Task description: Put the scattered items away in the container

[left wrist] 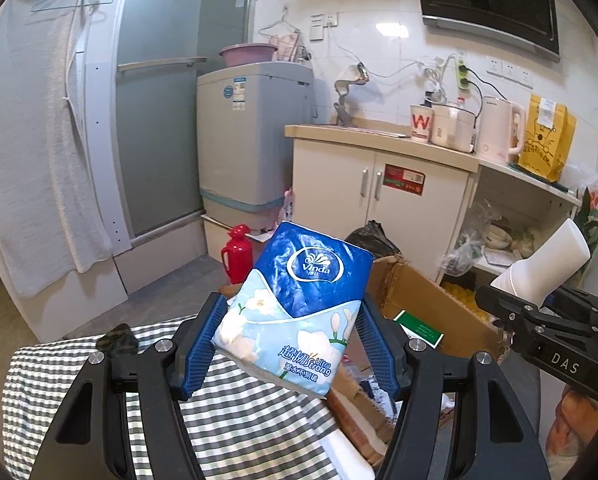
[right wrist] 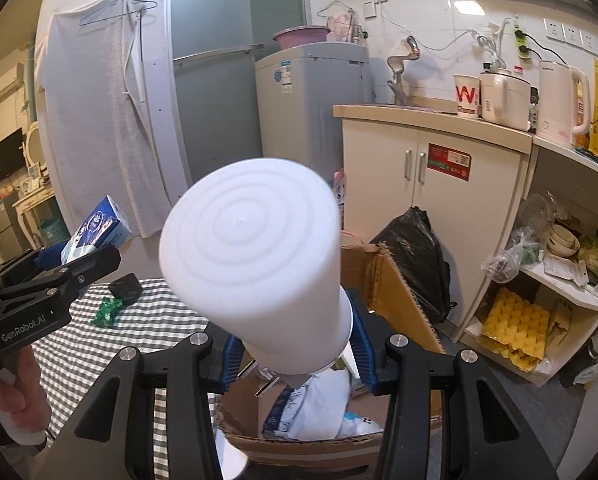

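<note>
Right wrist view: our right gripper (right wrist: 295, 344) clamps a white plastic bottle (right wrist: 255, 256) directly above the open brown cardboard box (right wrist: 391, 280).

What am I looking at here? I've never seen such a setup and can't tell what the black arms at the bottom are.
They are handheld two-finger tools, one in each of a person's hands, each with a wide-angle camera looking along its fingers. In the left camera's picture, the left tool grips a blue tissue pack. In the right camera's picture, the right tool grips a white bottle, its base toward the lens. Below sits an open cardboard box with items already inside. On the checked cloth lie a dark object and a green wrapper.
</note>
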Motion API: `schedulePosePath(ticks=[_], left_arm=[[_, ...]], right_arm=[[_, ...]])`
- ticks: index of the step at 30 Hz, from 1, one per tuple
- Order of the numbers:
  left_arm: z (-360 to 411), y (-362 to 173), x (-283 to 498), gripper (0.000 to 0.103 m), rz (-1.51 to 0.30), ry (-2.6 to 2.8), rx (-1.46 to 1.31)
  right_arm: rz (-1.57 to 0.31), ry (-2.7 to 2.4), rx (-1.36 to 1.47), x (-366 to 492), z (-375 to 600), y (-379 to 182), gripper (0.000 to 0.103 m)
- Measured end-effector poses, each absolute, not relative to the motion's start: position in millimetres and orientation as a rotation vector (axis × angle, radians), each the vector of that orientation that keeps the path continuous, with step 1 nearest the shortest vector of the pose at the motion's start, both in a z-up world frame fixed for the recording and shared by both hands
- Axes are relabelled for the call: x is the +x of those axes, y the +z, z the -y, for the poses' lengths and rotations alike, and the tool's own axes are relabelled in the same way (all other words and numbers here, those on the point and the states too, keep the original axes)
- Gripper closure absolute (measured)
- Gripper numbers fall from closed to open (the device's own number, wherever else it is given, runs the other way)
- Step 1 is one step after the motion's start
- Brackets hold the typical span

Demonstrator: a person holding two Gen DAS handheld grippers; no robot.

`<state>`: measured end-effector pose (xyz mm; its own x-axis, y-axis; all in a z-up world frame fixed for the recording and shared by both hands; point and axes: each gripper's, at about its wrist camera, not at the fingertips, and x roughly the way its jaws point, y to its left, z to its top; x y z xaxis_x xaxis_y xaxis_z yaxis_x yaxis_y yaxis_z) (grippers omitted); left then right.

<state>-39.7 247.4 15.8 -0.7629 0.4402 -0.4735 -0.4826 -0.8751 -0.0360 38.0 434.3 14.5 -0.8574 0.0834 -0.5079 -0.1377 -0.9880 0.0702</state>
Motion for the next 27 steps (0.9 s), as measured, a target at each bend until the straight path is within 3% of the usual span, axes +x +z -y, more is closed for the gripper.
schedulePosePath(ticks=[27], left_arm=[[-334.8,-21.9,-62.5,0.036,-0.204,2.391,-0.731]], right_arm=[[-0.205,2.818,-0.918,17.0,-493.7,-27.1,0.058]])
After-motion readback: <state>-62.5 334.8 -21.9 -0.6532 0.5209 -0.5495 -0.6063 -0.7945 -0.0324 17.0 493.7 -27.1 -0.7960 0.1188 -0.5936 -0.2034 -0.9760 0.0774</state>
